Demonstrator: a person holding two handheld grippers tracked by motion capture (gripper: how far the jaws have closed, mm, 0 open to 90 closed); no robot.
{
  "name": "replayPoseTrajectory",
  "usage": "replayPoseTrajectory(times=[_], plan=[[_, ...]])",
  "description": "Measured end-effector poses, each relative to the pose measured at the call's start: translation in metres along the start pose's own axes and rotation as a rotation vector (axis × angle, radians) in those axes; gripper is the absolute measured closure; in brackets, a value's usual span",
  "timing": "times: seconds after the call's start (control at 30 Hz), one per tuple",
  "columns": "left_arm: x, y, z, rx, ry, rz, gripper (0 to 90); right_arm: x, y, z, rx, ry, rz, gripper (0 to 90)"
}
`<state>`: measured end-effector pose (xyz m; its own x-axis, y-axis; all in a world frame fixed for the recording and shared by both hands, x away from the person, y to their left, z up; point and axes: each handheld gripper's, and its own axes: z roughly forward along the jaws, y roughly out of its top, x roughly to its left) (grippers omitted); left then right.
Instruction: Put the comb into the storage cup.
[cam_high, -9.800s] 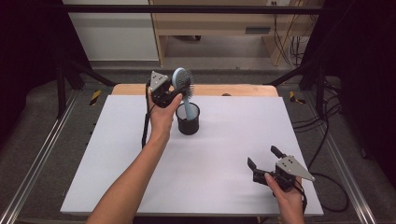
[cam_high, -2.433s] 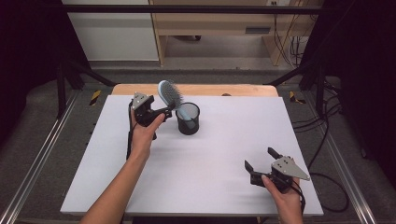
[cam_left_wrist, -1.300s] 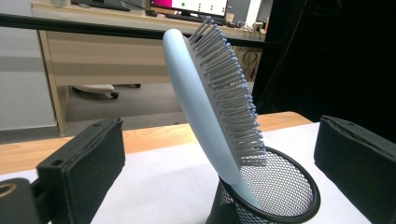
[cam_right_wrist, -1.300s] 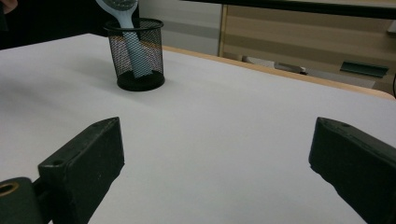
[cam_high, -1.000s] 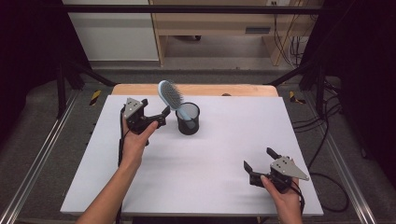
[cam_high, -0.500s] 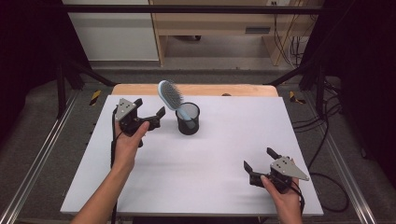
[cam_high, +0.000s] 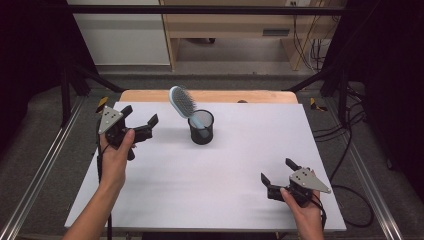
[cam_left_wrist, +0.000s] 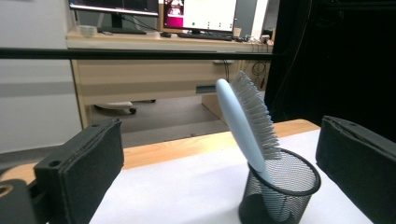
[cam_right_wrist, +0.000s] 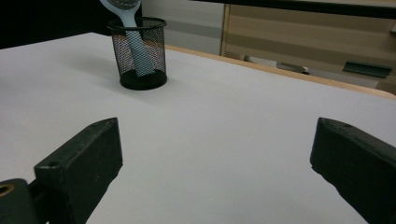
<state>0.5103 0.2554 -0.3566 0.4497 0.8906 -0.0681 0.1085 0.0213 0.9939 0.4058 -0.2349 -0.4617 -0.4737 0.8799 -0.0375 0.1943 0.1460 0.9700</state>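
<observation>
High view: left claw (cam_high: 138, 117) jaws apart, empty, above white surface (cam_high: 210, 190); mesh cup (cam_high: 201, 127) with pale blue hairbrush (cam_high: 181, 102) near its right; right claw (cam_high: 280, 172) apart, empty, cup well apart.
Left gripper view: brush tilted in cup between jaws, farther off.
Right gripper view: cup far ahead-left of jaws.

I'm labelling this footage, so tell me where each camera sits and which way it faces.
High view: above the person's side, looking forward and down at the white table; both forearms and claws show.
Left gripper view: on the left claw, facing the hairbrush in the mesh cup.
Right gripper view: on the right claw, low over the table.
All three share the cup.
</observation>
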Motion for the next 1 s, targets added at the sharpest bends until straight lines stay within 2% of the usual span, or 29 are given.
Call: replayPoseTrajectory(times=[0.23,0.43,0.53,0.67,0.87,1.0], plan=[[0.016,0.009,-0.022,-0.023,0.021,0.010,1.2,0.000,0.000,0.000,-0.001,0.003,-0.005,2.4],[0.027,0.011,-0.036,-0.035,0.037,0.003,1.1,0.000,0.000,0.001,0.000,0.004,-0.005,2.4],[0.032,0.011,-0.043,-0.037,0.041,0.015,1.1,0.000,0.000,0.000,0.000,0.005,-0.003,2.4],[0.036,0.012,-0.051,-0.043,0.043,0.018,1.1,0.000,0.000,0.000,-0.001,0.005,-0.001,2.4],[0.037,0.009,-0.060,-0.030,0.038,0.057,1.0,0.000,0.000,0.000,-0.004,0.005,0.001,2.4],[0.038,0.007,-0.066,-0.028,0.034,0.065,1.0,-0.001,0.000,0.000,-0.005,0.005,0.002,2.4]])
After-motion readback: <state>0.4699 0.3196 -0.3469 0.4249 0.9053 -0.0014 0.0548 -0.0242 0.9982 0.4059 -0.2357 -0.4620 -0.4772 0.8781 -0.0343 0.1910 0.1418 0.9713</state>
